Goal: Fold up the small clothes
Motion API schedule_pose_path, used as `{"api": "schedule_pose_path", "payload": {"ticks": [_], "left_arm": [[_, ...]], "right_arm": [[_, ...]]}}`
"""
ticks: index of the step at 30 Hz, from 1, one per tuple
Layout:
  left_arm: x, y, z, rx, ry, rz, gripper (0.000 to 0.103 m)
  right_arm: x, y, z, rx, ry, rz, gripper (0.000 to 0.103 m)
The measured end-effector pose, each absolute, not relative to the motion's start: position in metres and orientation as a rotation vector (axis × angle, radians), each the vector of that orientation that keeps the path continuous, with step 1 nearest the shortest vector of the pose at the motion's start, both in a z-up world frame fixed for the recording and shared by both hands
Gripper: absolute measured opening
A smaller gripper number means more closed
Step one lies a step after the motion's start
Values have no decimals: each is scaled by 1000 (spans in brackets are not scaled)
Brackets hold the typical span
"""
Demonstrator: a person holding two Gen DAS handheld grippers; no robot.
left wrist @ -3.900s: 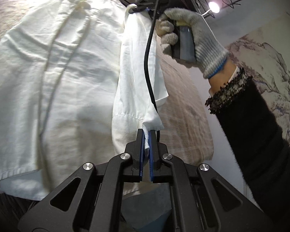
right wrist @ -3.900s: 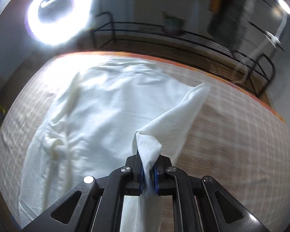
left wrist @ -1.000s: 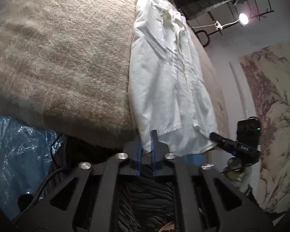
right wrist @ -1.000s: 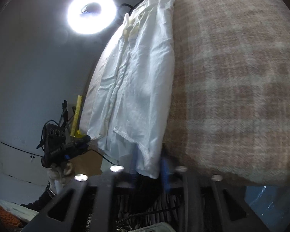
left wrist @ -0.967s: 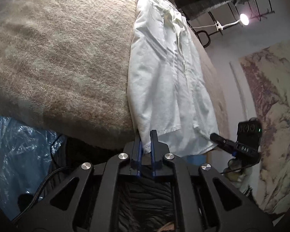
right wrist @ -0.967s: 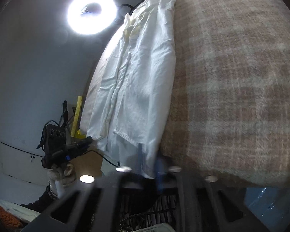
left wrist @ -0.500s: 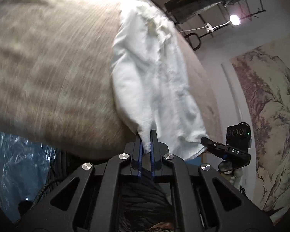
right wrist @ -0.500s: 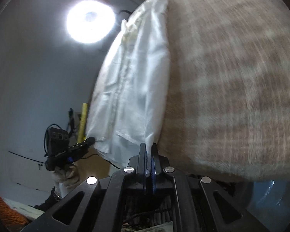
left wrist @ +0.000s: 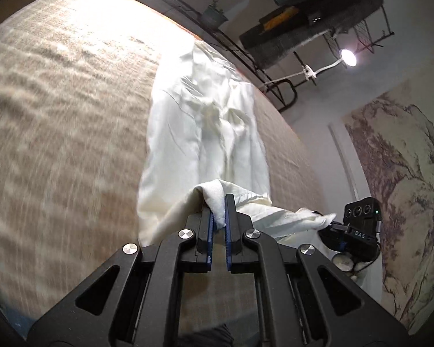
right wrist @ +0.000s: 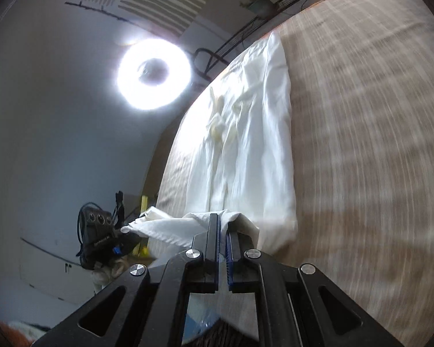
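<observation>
Wide bare stretch of plaid blanket point(left wrist: 58, 133) to my left of the white shirt point(left wrist: 205, 133), and another on its far side point(right wrist: 361, 133): free passage. Metal rail point(left wrist: 188, 14) bounds the bed's far edge. Ring light point(right wrist: 153, 72) stands off the side.

The blanket point(left wrist: 58, 133) is smearing into streaks in both views, hiding its weave. The shirt point(left wrist: 205, 133) hem is disappearing between the left gripper point(left wrist: 219, 211) pads. The other gripper's point(left wrist: 358, 231) fingertips are lying hidden under cloth.
</observation>
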State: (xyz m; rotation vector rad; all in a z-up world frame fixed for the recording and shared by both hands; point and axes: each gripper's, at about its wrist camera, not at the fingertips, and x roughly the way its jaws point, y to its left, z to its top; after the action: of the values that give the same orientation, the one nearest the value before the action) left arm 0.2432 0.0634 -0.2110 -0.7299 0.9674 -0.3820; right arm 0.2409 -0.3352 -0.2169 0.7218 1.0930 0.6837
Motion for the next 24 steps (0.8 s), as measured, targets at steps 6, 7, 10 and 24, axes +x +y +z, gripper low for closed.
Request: {"api": "schedule_pose_path", "payload": {"ticks": [6,7,10,24], "left_arm": [[282,70,-233,-712,1001,-328,4],[288,72,-238,-715,1008,-322,4],[299,71,-246,-703,1021,-320,4],[308,84,-228,-658,927,-339,51]], "right_arm": [[296,-316,-225,658,1133,592,1],[303,-315,-227,651,1144,578,1],[321,-312,-241,629,1189,525,1],[327,-306,-229,530,1142,539,38]]}}
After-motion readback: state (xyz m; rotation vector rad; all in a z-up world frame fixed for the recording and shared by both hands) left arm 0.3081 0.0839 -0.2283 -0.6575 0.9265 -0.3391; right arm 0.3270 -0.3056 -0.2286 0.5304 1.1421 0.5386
